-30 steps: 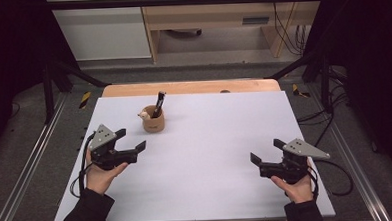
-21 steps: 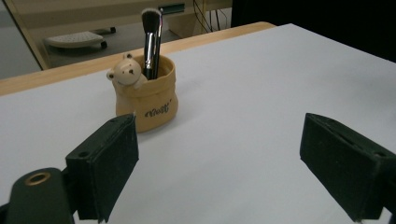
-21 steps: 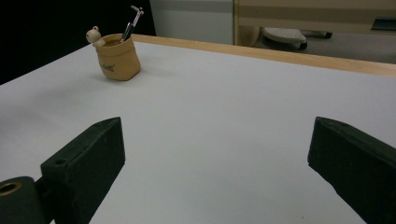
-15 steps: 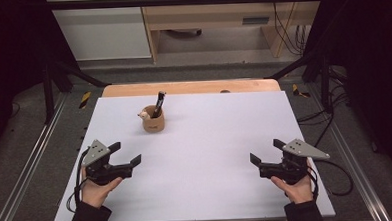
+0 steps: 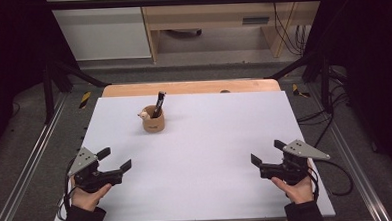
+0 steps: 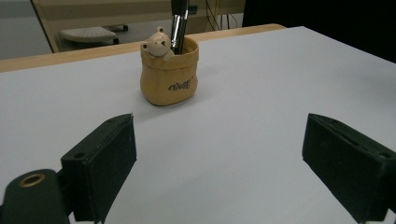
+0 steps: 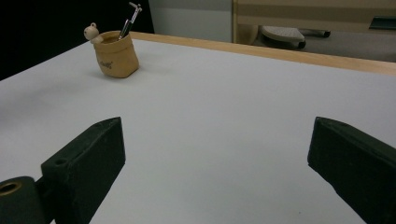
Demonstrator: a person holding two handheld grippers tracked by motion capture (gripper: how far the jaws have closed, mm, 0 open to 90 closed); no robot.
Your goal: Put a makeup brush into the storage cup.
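Observation:
A tan pouch-shaped cup (image 5: 153,123) with a small bear figure on its rim stands on the white tabletop (image 5: 212,190), left of centre and toward the back. A dark pen (image 5: 158,103) leans in it. My left gripper (image 5: 117,159) rests near the front left of the table, well short of the cup, open with nothing between its jaws, which have just been opening slightly. My right gripper (image 5: 267,152) sits at the front right, open and empty. The left gripper view shows the cup (image 6: 169,79) and pen (image 6: 179,23) ahead; the right gripper view has the cup (image 7: 116,59) far off to the left.
A wooden strip (image 5: 190,87) borders the table's far edge. Metal rails (image 5: 31,167) run along both sides. Behind stand a wooden desk (image 5: 205,15) and hanging cables (image 5: 285,26). A cable (image 5: 337,179) trails from the right gripper.
My left hand has drawn back toward the table's front left corner and come lower. The right hand and the cup have stayed where they were.

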